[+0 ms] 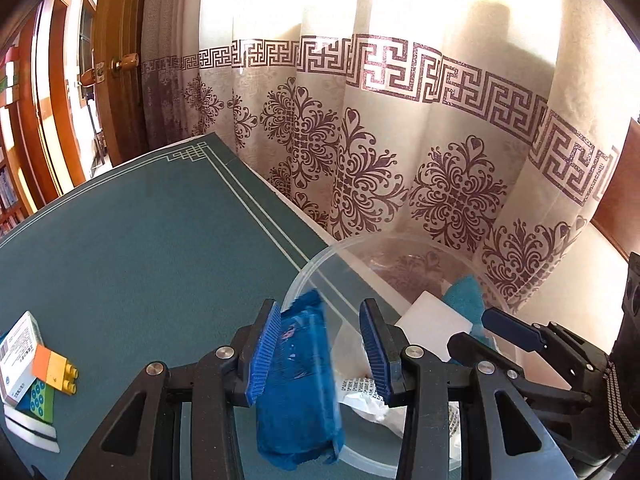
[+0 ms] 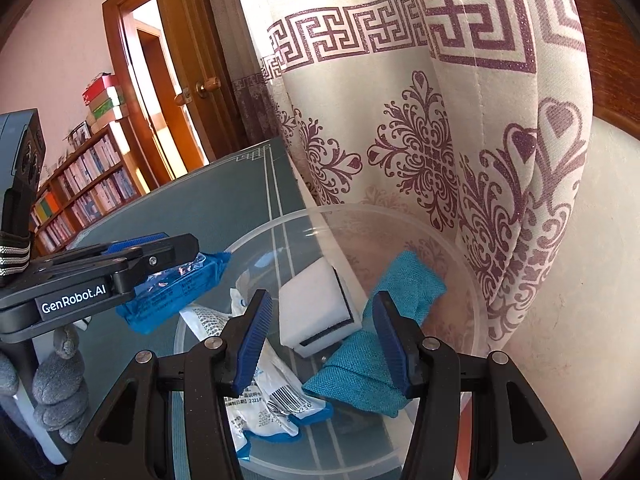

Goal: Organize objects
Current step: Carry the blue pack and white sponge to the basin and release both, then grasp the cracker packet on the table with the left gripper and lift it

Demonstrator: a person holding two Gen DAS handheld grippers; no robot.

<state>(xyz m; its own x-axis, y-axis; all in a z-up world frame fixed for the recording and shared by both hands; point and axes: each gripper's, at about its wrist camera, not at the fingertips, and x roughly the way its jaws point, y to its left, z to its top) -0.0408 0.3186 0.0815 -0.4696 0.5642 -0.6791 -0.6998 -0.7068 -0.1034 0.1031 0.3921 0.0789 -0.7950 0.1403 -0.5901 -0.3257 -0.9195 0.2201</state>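
My left gripper [image 1: 320, 308] is shut on a blue wrapped packet [image 1: 296, 380] and holds it off the table at the near-left rim of a clear plastic bowl [image 1: 304, 272]. The right wrist view shows the left gripper [image 2: 188, 248] from the side, with the blue packet [image 2: 176, 292] sticking out past its fingers toward the bowl [image 2: 400, 212]. Inside the bowl lie a white sponge block [image 2: 312, 304], a teal cloth [image 2: 360, 364] and a white printed packet [image 2: 264, 392]. My right gripper [image 2: 322, 296] hovers open above these, its right finger beside the cloth.
The bowl stands on a green table mat [image 1: 140, 240], close against a patterned curtain [image 1: 400, 140]. A small white box [image 1: 20, 352] and a yellow-orange block [image 1: 60, 368] lie at the mat's left. A grey plush thing [image 2: 60, 388] sits near left; a wooden door [image 1: 120, 60] stands behind.
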